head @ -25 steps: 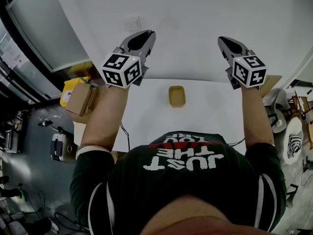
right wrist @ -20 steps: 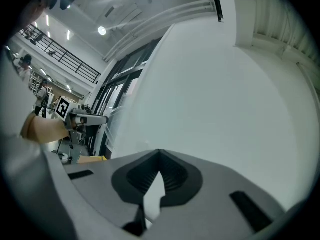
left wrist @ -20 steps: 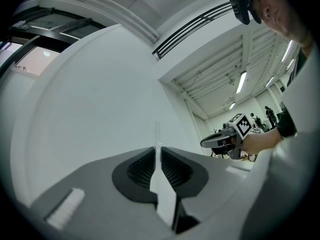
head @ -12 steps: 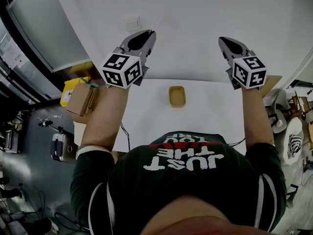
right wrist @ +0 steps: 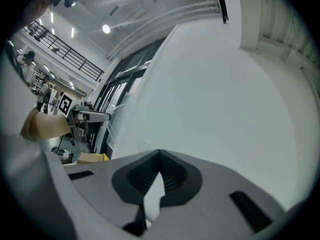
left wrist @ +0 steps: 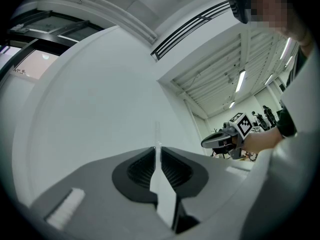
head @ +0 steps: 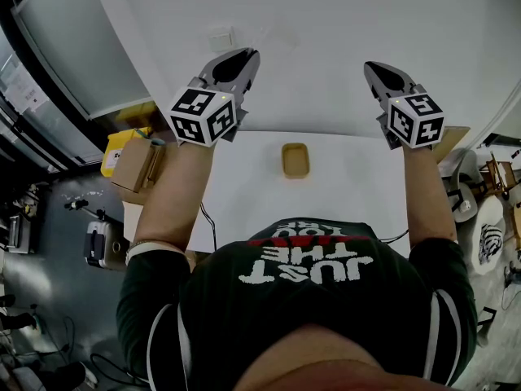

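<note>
forward toward the white wall (head: 326,23) reach both arms, left hand-held gripper (head: 244,57) and right hand-held gripper (head: 377,69) closed, empty.

At my left, off white table (head: 244,194) edge: cardboard box (head: 137,166) beside yellow bin (head: 120,147); grey device (head: 98,243) on floor.

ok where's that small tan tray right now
In the head view, the tan tray lies on the white table, midway between the left gripper and the right gripper.
</note>
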{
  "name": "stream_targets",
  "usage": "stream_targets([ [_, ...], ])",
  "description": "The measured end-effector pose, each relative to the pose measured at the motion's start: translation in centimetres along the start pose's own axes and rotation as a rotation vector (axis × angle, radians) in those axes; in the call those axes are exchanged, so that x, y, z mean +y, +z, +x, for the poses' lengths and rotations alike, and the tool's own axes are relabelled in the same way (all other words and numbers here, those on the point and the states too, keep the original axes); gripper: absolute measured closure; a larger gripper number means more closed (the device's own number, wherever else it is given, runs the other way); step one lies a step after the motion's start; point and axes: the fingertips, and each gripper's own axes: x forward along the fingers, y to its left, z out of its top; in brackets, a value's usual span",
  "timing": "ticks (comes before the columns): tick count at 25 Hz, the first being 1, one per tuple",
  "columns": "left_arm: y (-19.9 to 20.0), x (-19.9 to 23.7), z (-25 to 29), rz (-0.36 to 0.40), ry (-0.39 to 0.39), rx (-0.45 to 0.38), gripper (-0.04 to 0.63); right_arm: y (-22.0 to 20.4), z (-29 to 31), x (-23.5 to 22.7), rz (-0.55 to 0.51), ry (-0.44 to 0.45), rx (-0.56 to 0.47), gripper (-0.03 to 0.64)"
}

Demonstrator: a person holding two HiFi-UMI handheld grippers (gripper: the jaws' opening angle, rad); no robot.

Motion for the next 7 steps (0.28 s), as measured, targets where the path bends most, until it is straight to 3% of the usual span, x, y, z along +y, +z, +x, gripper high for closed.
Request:
stream_targets([
  [7,0.14,0.30,0.17,0.000,0.001,0.000,0.555,0.02,0.34,-0.08,-0.006,0.004,0.006,0.611],
])
